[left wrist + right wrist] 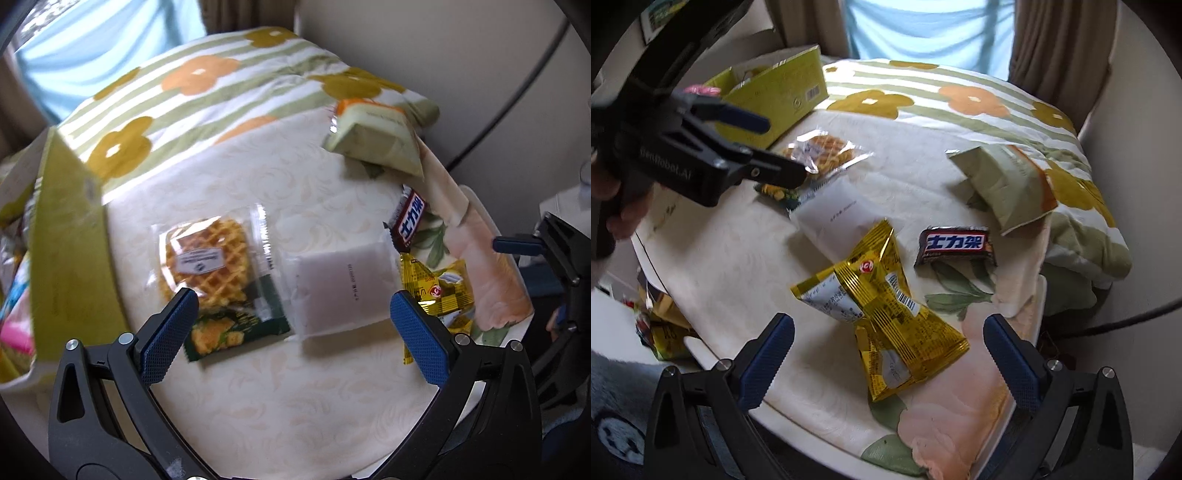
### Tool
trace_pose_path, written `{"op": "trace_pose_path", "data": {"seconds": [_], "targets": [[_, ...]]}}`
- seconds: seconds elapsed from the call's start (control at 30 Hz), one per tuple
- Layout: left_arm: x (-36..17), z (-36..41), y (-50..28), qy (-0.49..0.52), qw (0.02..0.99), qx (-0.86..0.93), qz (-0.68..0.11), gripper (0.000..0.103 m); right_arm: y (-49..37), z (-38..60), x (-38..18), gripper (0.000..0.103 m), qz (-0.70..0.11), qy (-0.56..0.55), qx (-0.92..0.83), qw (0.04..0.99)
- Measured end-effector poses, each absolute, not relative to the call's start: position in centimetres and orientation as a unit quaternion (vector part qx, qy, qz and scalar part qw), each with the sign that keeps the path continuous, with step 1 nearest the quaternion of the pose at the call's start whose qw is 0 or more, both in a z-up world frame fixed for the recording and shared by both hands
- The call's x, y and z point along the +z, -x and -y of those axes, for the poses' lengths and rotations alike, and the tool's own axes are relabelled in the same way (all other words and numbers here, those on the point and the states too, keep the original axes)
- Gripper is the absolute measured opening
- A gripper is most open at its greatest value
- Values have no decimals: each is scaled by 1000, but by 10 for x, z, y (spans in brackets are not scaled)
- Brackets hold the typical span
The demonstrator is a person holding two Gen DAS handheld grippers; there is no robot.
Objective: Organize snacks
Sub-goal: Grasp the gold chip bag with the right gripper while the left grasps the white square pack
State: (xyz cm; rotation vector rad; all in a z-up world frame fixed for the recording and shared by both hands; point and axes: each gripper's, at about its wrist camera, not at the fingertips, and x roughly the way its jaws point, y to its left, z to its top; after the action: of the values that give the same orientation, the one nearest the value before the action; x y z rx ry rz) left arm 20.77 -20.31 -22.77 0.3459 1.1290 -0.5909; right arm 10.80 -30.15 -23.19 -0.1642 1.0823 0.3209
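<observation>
Golden foil is what lies between our right tongs (888,345): two yellow snack packets (886,314), one lying over the other, sit on the cream tablecloth (731,266) inside the wide-open, empty jaws. Just beyond them, ahead and to the right, lies a brown chocolate bar (955,245) printed "士力架" in white on blue. Farther ahead on the right a pale green pouch (1004,184) leans against the flowered quilt (923,92).

Our left tongs (293,308) also gape with nothing in them. Their left tip hangs over the clear-wrapped waffle (207,258) and the dark green packet (236,334); between the tips sits a plain white packet (341,284) with a line of small print too fine to read. The waffle's label is blurred as well. Left of that tip rises the wall of a yellow-green cardboard box (70,251) with wrappers inside; the right wrist view shows a barcode on its side. The left gripper body there reads partly "Robot.AI".
</observation>
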Motion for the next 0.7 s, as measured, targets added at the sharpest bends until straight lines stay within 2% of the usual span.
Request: {"op": "trace_pose_path", "data": {"seconds": [0.07, 0.13, 0.33, 0.5, 0.6, 0.7], "targets": [[-235, 210, -211, -167, 780, -283, -533, 103, -111, 300, -242, 101, -516, 88, 155, 838], [-240, 214, -214, -169, 773, -292, -537, 103, -114, 298, -253, 96, -521, 93, 159, 833], [-249, 226, -221, -193, 752, -320, -543, 103, -124, 293, -273, 68, -541, 113, 163, 817], [-249, 235, -226, -218, 736, -346, -540, 103, -120, 290, -275, 54, -543, 134, 163, 813], [-250, 240, -227, -234, 725, -356, -541, 103, -119, 293, -271, 47, -544, 128, 159, 814], [-252, 244, -227, -234, 718, -362, -546, 103, -120, 300, -265, 44, -544, 109, 145, 819]]}}
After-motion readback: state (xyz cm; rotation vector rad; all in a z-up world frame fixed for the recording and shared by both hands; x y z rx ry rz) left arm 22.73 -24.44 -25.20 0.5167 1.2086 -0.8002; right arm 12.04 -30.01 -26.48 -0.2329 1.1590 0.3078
